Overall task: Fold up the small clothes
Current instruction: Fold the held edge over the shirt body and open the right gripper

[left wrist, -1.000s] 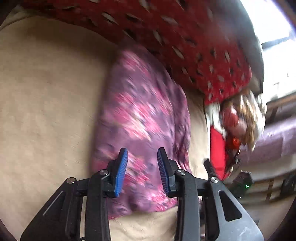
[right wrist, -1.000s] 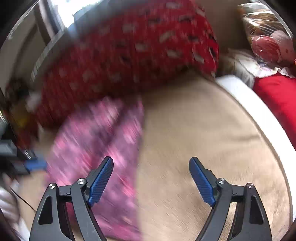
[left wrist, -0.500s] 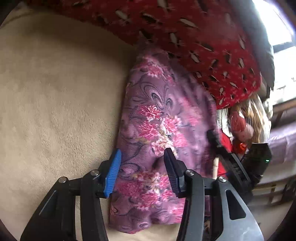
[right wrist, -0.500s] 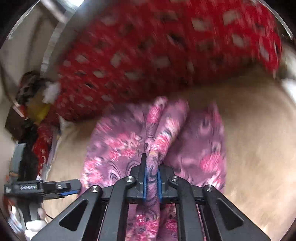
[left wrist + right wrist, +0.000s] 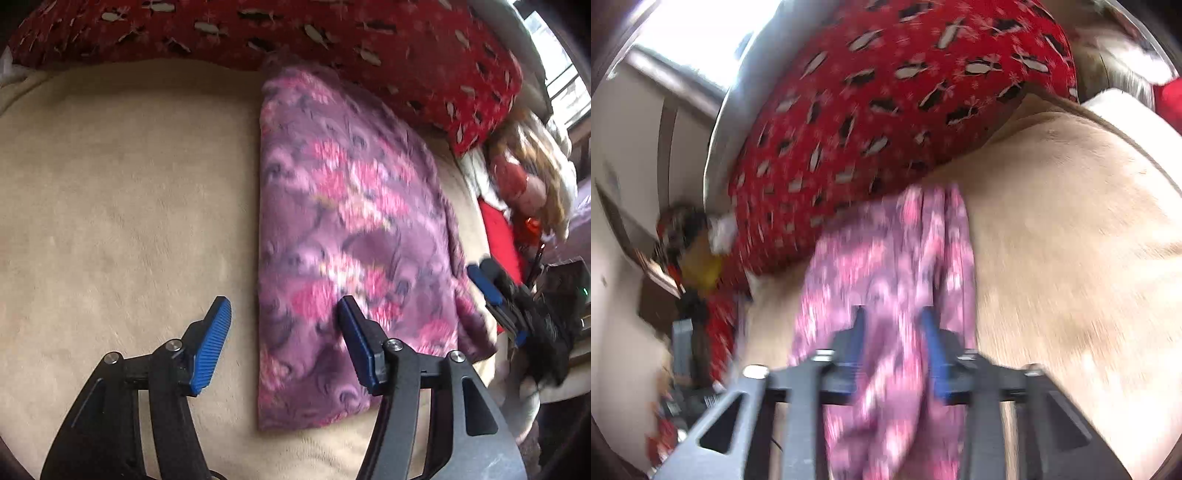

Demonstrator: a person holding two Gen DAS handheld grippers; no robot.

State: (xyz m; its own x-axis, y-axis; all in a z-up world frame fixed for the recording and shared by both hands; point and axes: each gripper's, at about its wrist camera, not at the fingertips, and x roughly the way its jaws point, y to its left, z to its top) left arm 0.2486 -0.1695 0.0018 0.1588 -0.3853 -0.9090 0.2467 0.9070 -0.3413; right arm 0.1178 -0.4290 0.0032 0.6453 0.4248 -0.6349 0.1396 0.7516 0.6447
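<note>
Left wrist view: the purple flowered cloth (image 5: pixel 351 236) is lying flat on the beige blanket (image 5: pixel 122 192), its far end touching the red patterned pillow (image 5: pixel 369 44).
Right wrist view: blurred; cloth (image 5: pixel 894 266) bunched in long folds running toward the pillow (image 5: pixel 886 110).
Change, cloth: half a second ago the right tongs were pinching a ridge of it; now it is lying wider and flatter, with one long straight edge on the left.
Change, left tongs: the left gripper (image 5: pixel 284 332) is opening; a second ago the jaws were narrower and both over the fabric, now they are straddling the straight edge, one pad over blanket, one over cloth.
Left tongs, state: released, gripping nothing.
Change, right tongs: the right gripper (image 5: pixel 895 347) was clamped on the ridge, and its jaws are now parting.
Right tongs, state: cloth between the jaws, but the pads look clear of it; I read that as let go.
Meaning for task: one lengthwise fold looks laid down and dropped; I judge a crosswise fold is still to come.
Cloth, look: soft, fleecy, long narrow panel, near corner square, right side rumpled.
Clutter: red cushion (image 5: pixel 498 236) past the blanket's right edge.
</note>
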